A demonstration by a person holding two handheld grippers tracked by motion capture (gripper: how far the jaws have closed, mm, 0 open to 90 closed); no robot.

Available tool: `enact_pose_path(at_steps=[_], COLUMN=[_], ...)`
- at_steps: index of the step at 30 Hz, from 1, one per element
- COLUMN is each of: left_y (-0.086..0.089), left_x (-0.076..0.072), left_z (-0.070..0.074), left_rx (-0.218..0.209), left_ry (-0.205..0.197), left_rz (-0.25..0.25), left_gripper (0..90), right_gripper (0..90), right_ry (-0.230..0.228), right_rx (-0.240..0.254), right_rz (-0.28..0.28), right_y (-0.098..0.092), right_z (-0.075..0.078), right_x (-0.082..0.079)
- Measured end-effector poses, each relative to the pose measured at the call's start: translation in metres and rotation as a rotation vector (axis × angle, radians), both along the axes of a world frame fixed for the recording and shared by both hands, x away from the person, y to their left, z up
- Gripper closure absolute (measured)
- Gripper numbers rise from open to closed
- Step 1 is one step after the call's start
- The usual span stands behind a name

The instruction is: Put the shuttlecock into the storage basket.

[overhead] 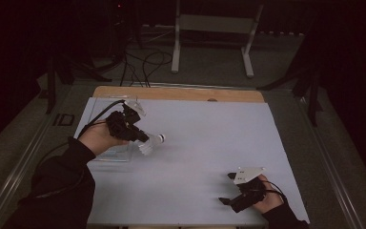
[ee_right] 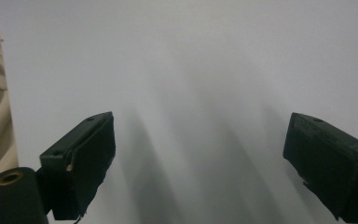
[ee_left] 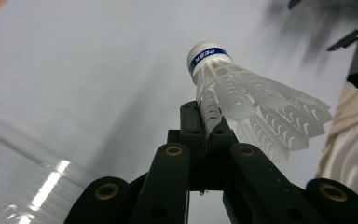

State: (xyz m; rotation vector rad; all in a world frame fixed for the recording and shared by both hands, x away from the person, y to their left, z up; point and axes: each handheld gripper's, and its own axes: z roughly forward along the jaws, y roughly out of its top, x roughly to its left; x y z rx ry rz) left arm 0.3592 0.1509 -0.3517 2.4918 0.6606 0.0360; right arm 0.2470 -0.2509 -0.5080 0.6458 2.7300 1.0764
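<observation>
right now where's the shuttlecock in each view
High view: the shuttlecock is left of centre, at the left gripper.
Left gripper view: upper centre-right, skirt pinched between the shut jaws, cork up.
Right gripper view: not in this picture.
Shared landmark: the white table sheet.

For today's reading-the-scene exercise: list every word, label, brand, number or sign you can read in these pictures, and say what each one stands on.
"PEAK": white letters on the blue band around the white cork of the shuttlecock, read in the left gripper view; the letters run tilted, and the last one is not quite sharp.
Small dark marks on the grey plate atop the right gripper, high view: too small to read.
No other text shows on the table.
</observation>
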Motion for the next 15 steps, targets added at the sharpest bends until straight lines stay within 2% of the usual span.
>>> enact_pose_path(at_steps=[5,15], left_y=[0.007,0.026], left_x=[0.003,0.011], left_z=[0.003,0.005], left_rx=[-0.004,-0.041], left_ry=[-0.029,-0.039], left_rz=[0.014,0.095], left_gripper=[90.0,90.0], right_gripper=[9.0,9.0], right_ry=[-0.012,-0.005], right_rx=[0.019,0.029], right_rz=[-0.01,-0.011], right_y=[-0.001,-0.002], right_z=[0.002,0.002], right_x=[0.0,0.0])
